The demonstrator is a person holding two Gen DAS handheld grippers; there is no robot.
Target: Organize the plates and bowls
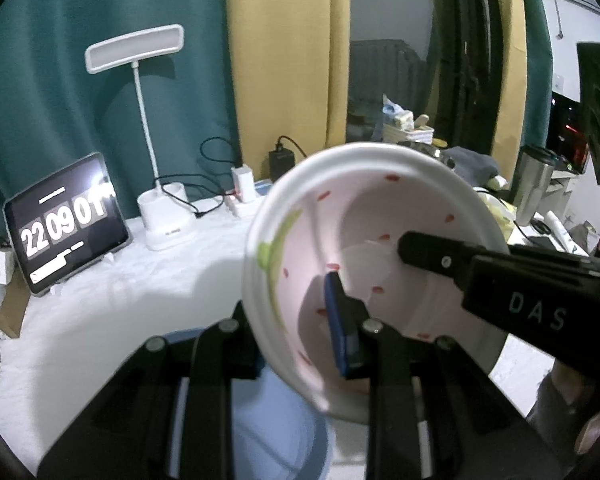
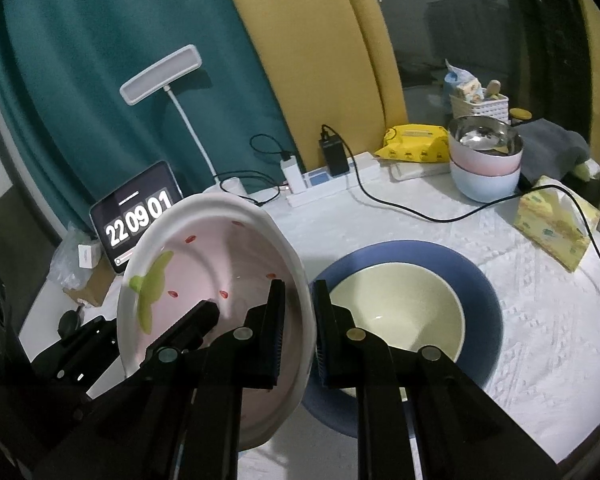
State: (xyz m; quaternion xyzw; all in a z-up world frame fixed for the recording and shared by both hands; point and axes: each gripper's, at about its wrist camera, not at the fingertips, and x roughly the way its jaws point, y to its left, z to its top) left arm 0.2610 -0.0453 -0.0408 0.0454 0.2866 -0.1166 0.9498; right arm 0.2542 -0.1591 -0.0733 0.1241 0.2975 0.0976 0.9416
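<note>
A white-rimmed pink bowl (image 1: 364, 216) with red dashes and a green leaf mark hangs tilted above the table, held from both sides. My left gripper (image 1: 290, 312) is shut on its left rim, with the blue pad inside the bowl. My right gripper (image 2: 300, 292) is shut on the bowl's (image 2: 220, 256) right rim, one finger inside and one outside. Below to the right, a cream bowl (image 2: 400, 312) sits on a blue plate (image 2: 480, 280). A stack of three bowls (image 2: 486, 164), steel-lined on top, stands at the back right.
Along the back of the white cloth stand a tablet clock (image 2: 140, 216), a desk lamp (image 1: 156, 128), a power strip (image 2: 324, 188) with chargers and a trailing black cable (image 2: 440, 218). A tissue box (image 2: 556, 224) and a yellow wipes pack (image 2: 416, 142) lie at the right.
</note>
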